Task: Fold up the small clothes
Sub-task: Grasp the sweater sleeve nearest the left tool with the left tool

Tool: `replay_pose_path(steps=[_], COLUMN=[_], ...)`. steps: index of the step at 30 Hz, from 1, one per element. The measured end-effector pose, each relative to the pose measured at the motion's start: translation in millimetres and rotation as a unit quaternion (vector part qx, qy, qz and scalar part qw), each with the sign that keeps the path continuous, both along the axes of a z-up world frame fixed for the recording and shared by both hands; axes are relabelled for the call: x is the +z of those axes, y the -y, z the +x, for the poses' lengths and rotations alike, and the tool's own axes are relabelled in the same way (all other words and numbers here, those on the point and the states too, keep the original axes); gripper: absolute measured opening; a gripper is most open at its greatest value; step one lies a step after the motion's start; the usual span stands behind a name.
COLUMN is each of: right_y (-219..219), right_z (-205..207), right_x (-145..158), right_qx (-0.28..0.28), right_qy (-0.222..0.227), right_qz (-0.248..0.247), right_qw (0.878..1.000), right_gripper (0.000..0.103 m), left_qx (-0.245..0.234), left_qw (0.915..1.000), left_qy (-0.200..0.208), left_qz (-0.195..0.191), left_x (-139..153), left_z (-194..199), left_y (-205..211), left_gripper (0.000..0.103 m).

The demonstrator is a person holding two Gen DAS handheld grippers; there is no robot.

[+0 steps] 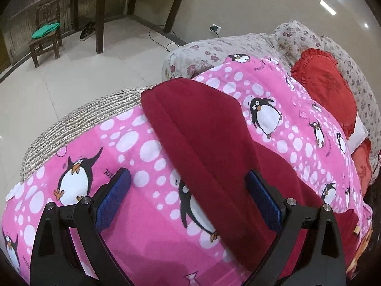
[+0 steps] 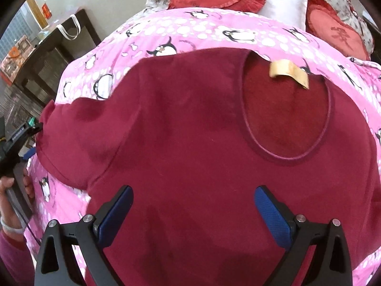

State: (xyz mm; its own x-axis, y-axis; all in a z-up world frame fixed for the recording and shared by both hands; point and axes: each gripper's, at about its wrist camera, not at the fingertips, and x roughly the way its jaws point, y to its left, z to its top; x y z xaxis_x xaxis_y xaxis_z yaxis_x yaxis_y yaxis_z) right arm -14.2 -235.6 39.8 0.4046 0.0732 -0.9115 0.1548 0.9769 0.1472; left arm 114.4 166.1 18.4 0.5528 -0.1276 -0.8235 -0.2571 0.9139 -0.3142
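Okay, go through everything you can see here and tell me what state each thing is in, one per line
Dark red top: spread flat on the blanket, neck opening up, not yet folded.
Sleeve: stretched out straight.
Neck label: curled, showing.
Pink penguin blanket: laid out under the top.
Left gripper: jaws open, empty.
Right gripper: jaws open, empty.

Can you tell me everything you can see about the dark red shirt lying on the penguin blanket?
The dark red soft knit shirt lies spread flat on the pink penguin-print fleece blanket. It looks thick and fuzzy. It has a round ribbed neckline, a tan label inside the collar, and a short sleeve sticking out sideways. No fold shows in the right wrist view. The open right gripper hovers over its body, and the open left gripper straddles the sleeve's edge; neither grips it.
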Motion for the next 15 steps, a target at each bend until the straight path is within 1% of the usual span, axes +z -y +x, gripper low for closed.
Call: replay_pose_path(steps=[4, 7, 10, 11, 12, 13, 14, 15], right_y=[-10, -15, -6, -1, 3, 7, 12, 21], right_z=[0, -3, -9, -14, -17, -24, -30, -41], right_x=[-6, -9, -9, -7, -5, 0, 5, 11], right_qx=[0.012, 0.017, 0.004, -0.005, -0.011, -0.019, -0.027, -0.034], right_qy=[-0.009, -0.011, -0.010, -0.007, -0.004, 0.001, 0.009, 0.016], right_qz=[0.010, 0.006, 0.014, 0.022, 0.027, 0.033, 0.038, 0.043], right_qw=[1.000, 1.000, 1.000, 1.000, 1.000, 0.999, 0.999, 0.998], right_gripper=[0.101, 0.101, 0.101, 0.101, 0.101, 0.101, 0.101, 0.101], left_qx=[0.009, 0.013, 0.006, 0.003, 0.001, -0.005, -0.017, -0.028], left_qw=[0.9999, 0.9999, 0.9999, 1.0000, 1.0000, 0.9999, 0.9992, 0.9977], left_qy=[-0.004, -0.008, -0.008, -0.006, -0.002, 0.006, 0.014, 0.017], left_qz=[-0.008, -0.001, 0.005, 0.004, 0.001, -0.010, -0.032, -0.060], left_x=[0, 0, 0, 0, 0, 0, 0, -1], left_z=[4, 8, 14, 16, 17, 17, 18, 21], left_y=[2, 5, 8, 8, 8, 8, 8, 8], left_gripper=[0.098, 0.098, 0.098, 0.095, 0.081, 0.067, 0.039, 0.023])
